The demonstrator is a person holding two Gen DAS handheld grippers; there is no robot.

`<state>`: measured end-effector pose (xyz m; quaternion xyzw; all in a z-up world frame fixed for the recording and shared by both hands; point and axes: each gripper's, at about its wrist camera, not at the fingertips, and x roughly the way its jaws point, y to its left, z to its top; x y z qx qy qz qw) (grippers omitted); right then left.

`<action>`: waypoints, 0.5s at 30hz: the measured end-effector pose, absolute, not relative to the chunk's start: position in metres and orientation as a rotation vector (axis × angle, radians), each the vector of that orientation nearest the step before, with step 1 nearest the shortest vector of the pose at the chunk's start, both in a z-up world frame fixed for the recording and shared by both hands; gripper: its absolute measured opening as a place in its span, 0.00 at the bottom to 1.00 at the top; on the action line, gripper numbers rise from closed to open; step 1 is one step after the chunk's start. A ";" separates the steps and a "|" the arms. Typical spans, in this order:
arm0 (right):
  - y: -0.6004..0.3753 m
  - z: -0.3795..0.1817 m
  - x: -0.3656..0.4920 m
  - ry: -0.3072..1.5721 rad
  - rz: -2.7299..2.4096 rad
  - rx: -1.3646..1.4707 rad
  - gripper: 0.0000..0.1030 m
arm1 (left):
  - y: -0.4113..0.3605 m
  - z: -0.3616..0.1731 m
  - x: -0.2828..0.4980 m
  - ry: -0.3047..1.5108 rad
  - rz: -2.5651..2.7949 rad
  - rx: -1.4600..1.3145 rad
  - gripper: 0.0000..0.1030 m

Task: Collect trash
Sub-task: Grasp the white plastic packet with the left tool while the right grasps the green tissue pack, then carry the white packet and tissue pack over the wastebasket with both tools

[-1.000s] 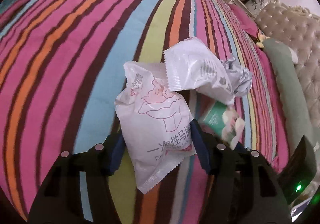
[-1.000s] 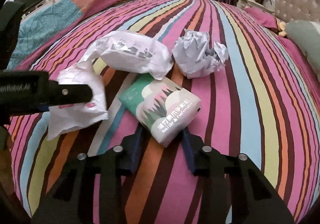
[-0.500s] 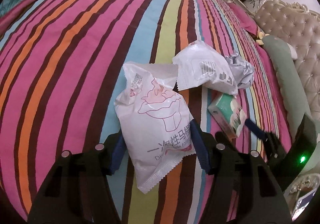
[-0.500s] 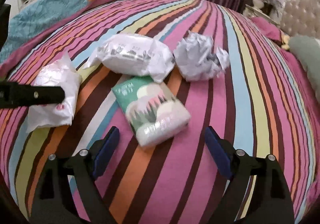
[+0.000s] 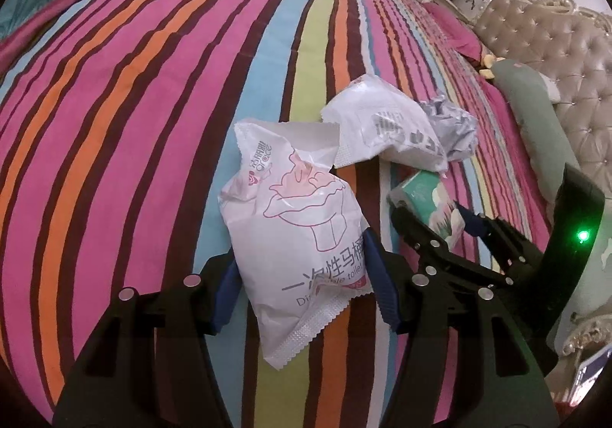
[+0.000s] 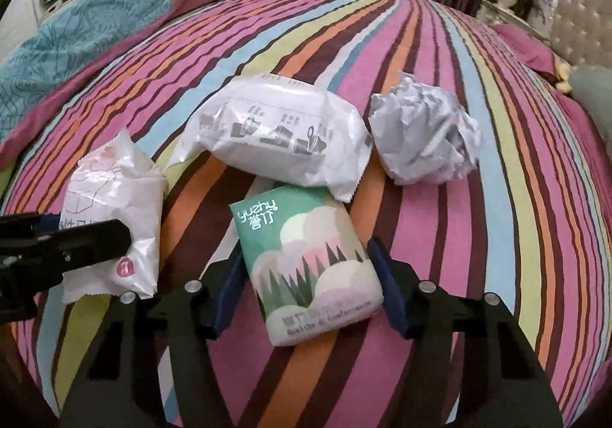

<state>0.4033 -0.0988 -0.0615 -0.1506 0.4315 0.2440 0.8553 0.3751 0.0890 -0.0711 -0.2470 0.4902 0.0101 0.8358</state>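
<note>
So we've got both hands busy on the striped bedspread (image 6: 478,275) right now. Half a second back our right gripper (image 6: 308,296) was spread wide with the green tissue pack (image 6: 310,263) lying loose between the fingers; now the blue pads sit snug against both sides of it, so we'd call that one grabbed. Our left gripper (image 5: 300,286) hasn't changed at all, it's still pinched on the white toilet-seat-cover packet (image 5: 294,236), same hold as a second ago. From the left camera you can see the right tool alongside with the green pack tucked in it, so the two grippers are working just beside each other. What that means for us: two pieces of trash are in hand, and two stay on the bed, the white printed wrapper (image 6: 283,137) and the crumpled paper ball (image 6: 424,133), sitting touching each other just beyond the tissue pack. No bin shows in either view, so we can't tell where this lot goes.
</note>
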 end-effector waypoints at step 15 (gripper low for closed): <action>-0.142 -0.039 0.323 0.869 0.339 -0.127 0.56 | 0.079 -0.056 0.292 1.008 -0.023 -0.469 0.56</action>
